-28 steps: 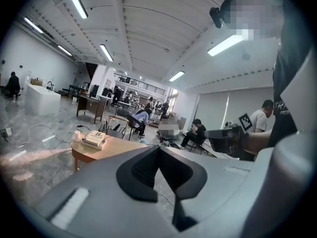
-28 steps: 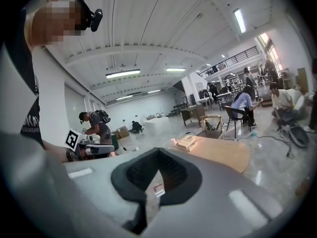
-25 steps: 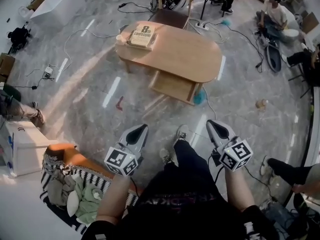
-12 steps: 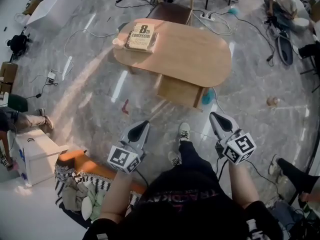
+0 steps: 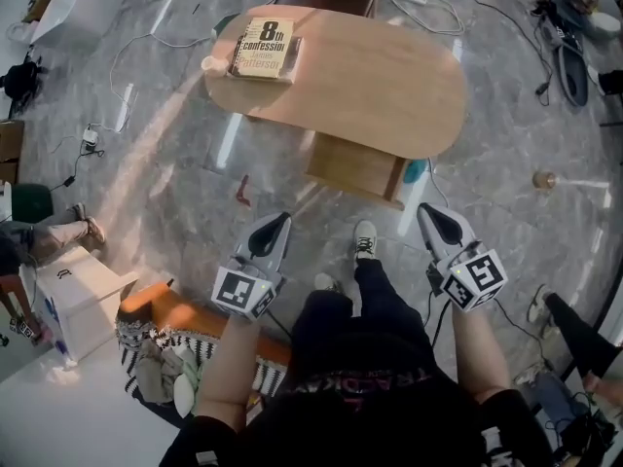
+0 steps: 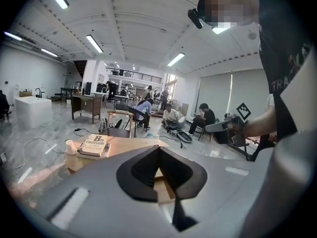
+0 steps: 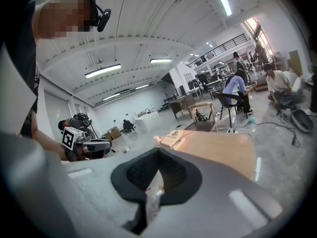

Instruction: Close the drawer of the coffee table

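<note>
Wood, pale and warm, makes up the one coffee table (image 5: pixel 389 86), an oval whose long axis runs across the head view from left to right; its one drawer (image 5: pixel 352 168) stands pulled out from the near long side, toward the person, with its front board parallel to that axis. The drawer is not yet pushed in; I judge that closing it calls for a push straight away from the person, across the table's short axis.

There are two grippers, one in each hand; the left gripper (image 5: pixel 276 225) has its jaws together with nothing between them, and the right gripper (image 5: pixel 429 213) likewise has its jaws pressed together and holds nothing. Both point forward and somewhat down toward the table; neither touches the drawer.

The drawer lies ahead of both, between their two lines of aim; its right front corner is near the right gripper's tip, while the left gripper is farther off, to the left of the drawer's left corner; so the right hand looks the nearer.

On the tabletop, at its far left end, lie one book (image 5: pixel 261 47) and one small white cup (image 5: pixel 210 63) just beside it, well apart from the drawer.
</note>
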Demonstrator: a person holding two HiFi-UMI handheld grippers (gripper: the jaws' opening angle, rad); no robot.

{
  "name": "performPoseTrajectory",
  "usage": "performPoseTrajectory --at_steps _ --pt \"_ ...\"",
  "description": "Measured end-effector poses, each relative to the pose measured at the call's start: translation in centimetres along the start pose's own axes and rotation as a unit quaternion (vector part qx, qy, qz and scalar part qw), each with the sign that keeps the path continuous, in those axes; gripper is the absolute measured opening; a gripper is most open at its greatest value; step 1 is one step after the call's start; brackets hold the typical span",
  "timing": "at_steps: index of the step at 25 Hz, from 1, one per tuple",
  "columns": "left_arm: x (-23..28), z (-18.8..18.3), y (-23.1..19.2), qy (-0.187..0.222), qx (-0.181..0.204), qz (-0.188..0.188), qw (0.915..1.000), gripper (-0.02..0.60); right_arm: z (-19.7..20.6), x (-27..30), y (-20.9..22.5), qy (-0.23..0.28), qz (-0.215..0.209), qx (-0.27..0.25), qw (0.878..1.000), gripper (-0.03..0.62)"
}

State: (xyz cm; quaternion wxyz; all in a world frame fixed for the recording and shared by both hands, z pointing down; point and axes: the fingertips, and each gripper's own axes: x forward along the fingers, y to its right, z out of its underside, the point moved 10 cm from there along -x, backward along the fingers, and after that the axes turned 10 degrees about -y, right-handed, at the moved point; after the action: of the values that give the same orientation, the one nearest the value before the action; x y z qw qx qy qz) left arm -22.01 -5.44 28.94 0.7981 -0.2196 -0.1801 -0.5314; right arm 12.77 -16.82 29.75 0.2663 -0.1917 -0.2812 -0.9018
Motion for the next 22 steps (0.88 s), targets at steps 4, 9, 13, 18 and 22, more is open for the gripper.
performPoseTrajectory --at_steps 4,9,13,18,22 --pt "1.1 0.0 -2.1 -0.012 0.005 0.009 0.9999 0.002 0.4 1.7 -0.5 -0.002 0.008 0.011 1.0 -0.002" --pt "0.2 1.2 -3.6 -0.011 0.024 0.045 0.9987 0.002 1.3 1.6 -3.2 0.021 0.044 0.015 0.999 -0.002" --pt "-2.3 1.5 -4.0 -0.012 0.05 0.079 0.9956 0.002 3.0 0.3 -7.4 0.049 0.086 0.032 0.995 -0.002" --pt "-6.5 1.8 -4.2 0.005 0.077 0.109 0.9911 0.002 5.4 -1.6 -13.4 0.073 0.124 0.038 0.989 -0.002" --pt "-9.6 3.3 -4.0 0.012 0.09 0.126 0.9878 0.002 7.7 -3.0 -17.5 0.088 0.147 0.029 0.985 -0.002"
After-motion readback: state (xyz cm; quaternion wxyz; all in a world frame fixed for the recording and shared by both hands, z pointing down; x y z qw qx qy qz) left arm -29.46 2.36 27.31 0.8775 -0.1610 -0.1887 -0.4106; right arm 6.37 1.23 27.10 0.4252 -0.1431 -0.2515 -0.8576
